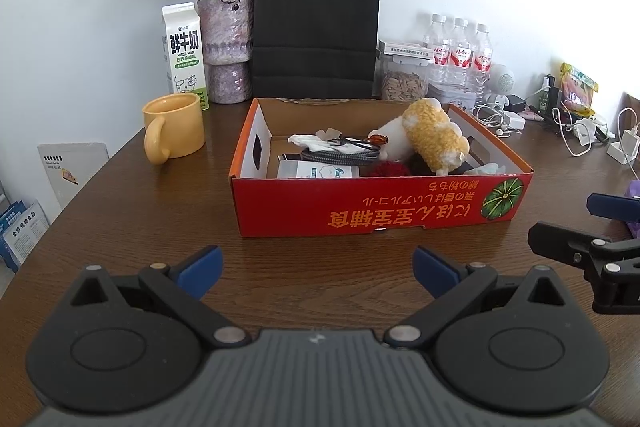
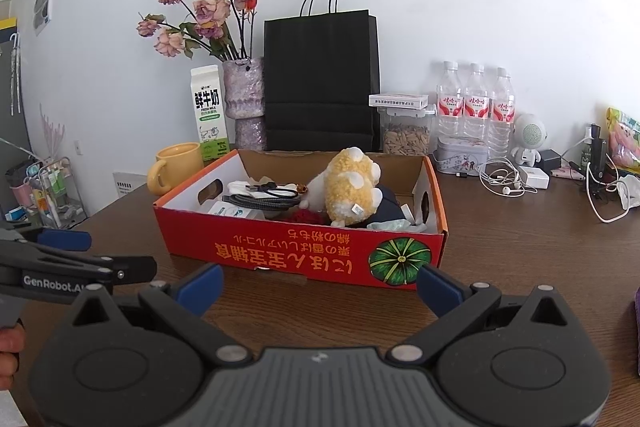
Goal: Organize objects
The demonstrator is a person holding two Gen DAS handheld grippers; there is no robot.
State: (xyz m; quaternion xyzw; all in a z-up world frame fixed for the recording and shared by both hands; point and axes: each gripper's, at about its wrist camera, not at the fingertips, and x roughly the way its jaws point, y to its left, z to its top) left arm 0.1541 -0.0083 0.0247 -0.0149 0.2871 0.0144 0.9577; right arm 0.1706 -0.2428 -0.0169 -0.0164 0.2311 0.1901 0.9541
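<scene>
A red cardboard box (image 1: 380, 203) (image 2: 280, 247) sits mid-table. Inside lie a yellow-and-white plush toy (image 1: 434, 135) (image 2: 352, 183), a coiled braided cable (image 1: 340, 155) (image 2: 260, 201), a tissue pack (image 1: 320, 171) and dark red and black items. My left gripper (image 1: 318, 269) hovers open over the bare wood in front of the box, nothing between its blue pads. My right gripper (image 2: 318, 285) is open too, close to the box's near wall, and shows at the right edge of the left wrist view (image 1: 600, 227).
A yellow mug (image 1: 174, 131) (image 2: 176, 165), milk carton (image 1: 184, 55), vase of dried roses (image 1: 228, 51) and black paper bag (image 1: 316, 27) stand behind and left of the box. Water bottles (image 2: 474, 107), a seed jar (image 2: 406, 137), earphones (image 2: 502, 183) and chargers crowd the back right.
</scene>
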